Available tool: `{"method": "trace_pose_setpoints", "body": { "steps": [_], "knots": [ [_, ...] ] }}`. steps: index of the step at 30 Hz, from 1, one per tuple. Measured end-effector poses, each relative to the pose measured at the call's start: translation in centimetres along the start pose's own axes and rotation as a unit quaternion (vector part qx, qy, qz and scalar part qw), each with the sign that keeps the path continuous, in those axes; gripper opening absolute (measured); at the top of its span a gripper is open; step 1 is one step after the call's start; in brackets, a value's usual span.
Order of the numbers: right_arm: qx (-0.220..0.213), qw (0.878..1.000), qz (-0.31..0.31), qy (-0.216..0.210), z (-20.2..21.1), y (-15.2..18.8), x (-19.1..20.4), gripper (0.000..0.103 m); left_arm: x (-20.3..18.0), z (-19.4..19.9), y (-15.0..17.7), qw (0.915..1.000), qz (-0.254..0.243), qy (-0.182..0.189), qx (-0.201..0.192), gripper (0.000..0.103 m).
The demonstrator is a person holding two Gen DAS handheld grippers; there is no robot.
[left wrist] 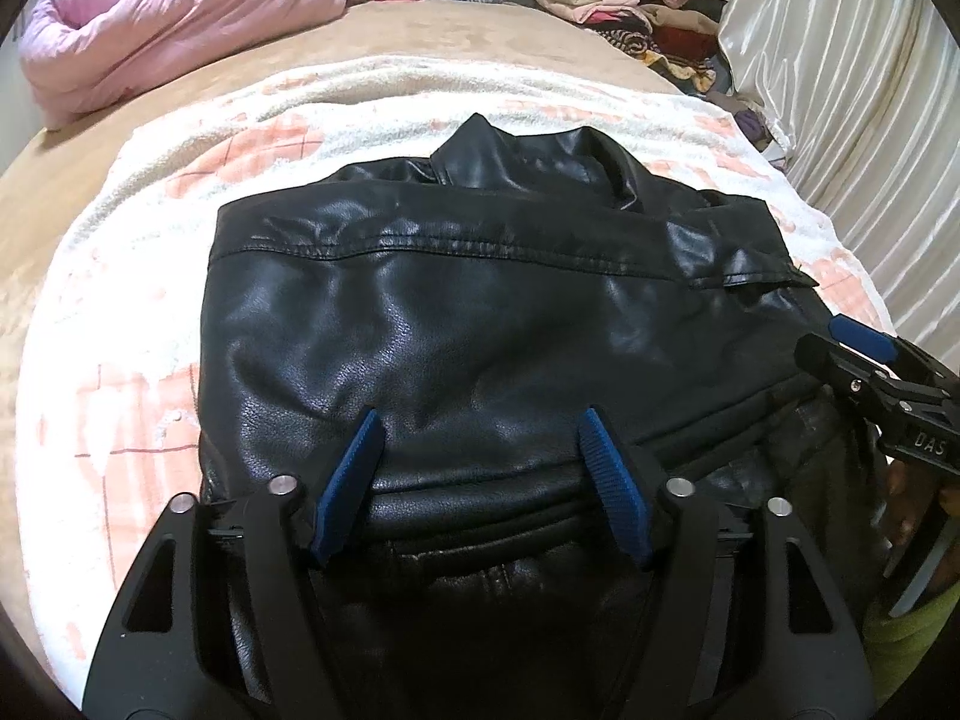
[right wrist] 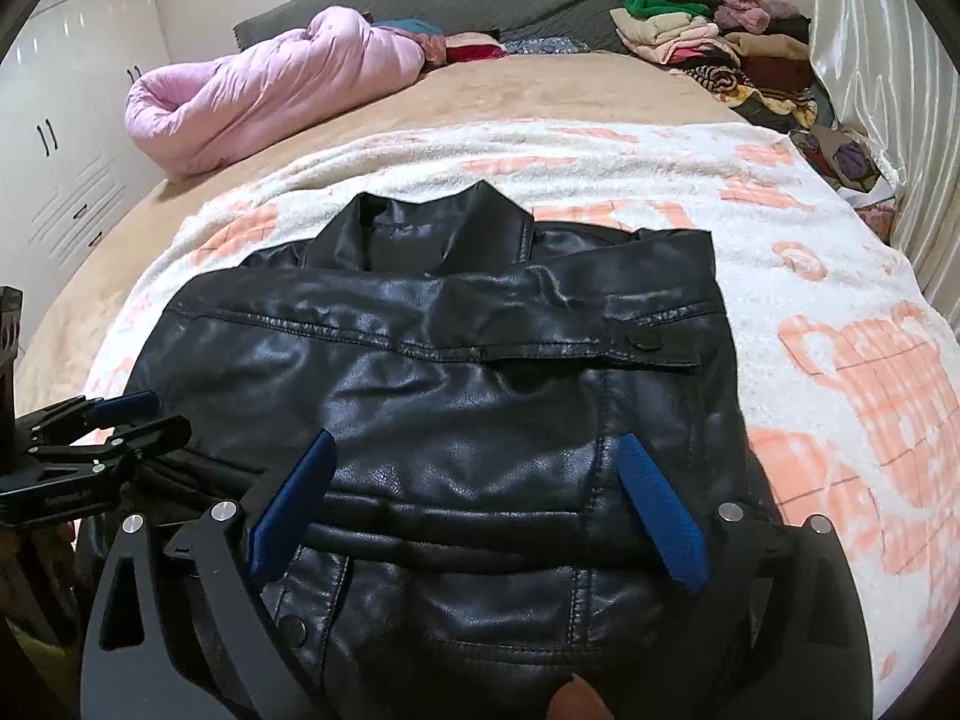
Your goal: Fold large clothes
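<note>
Both my left gripper [left wrist: 480,420] and right gripper [right wrist: 480,444] hang spread, empty, over the folded black leather jacket [left wrist: 480,312]; I'd press the fold flat evenly.

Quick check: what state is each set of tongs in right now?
Left tongs: open, over the folded black leather jacket, gripping nothing.
Right tongs: open wide above the same jacket, holding nothing.

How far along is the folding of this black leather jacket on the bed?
Done: the black leather jacket lies folded over itself into a compact block on the white and orange blanket, collar at the far end. In hand: nothing; the left gripper and right gripper both stand open over its near edge. Left: possibly moving it to the folded clothes pile.
</note>
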State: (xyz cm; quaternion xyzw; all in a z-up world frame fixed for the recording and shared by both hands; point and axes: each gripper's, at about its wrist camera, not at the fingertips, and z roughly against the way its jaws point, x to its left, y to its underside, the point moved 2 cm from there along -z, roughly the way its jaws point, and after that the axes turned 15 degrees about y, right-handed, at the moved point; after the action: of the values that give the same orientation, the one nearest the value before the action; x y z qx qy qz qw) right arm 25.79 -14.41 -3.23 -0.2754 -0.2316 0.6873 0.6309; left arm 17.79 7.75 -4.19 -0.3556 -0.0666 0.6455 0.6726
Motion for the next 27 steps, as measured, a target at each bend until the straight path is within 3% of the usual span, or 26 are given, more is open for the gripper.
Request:
{"method": "trace_pose_setpoints", "body": {
  "steps": [3,10,19,27],
  "knots": [
    [-0.006,1.000,-0.001,-0.001,0.6,-0.1,0.0,0.096,-0.2,0.4,-0.2,1.0000,-0.001,0.001,-0.005,0.069],
    [-0.019,1.000,-0.001,-0.001,2.1,-0.5,0.2,0.096,-0.7,1.8,-0.8,0.9997,-0.008,-0.008,-0.020,0.091],
    [-0.037,0.999,0.010,0.005,4.0,-0.7,0.9,0.097,-1.9,3.6,-1.2,0.9986,-0.027,-0.024,-0.038,0.093],
    [-0.053,0.998,0.020,0.006,6.1,-0.7,1.2,0.098,-2.2,5.7,-0.6,0.9981,-0.014,-0.022,-0.056,0.093]
  ]
}}
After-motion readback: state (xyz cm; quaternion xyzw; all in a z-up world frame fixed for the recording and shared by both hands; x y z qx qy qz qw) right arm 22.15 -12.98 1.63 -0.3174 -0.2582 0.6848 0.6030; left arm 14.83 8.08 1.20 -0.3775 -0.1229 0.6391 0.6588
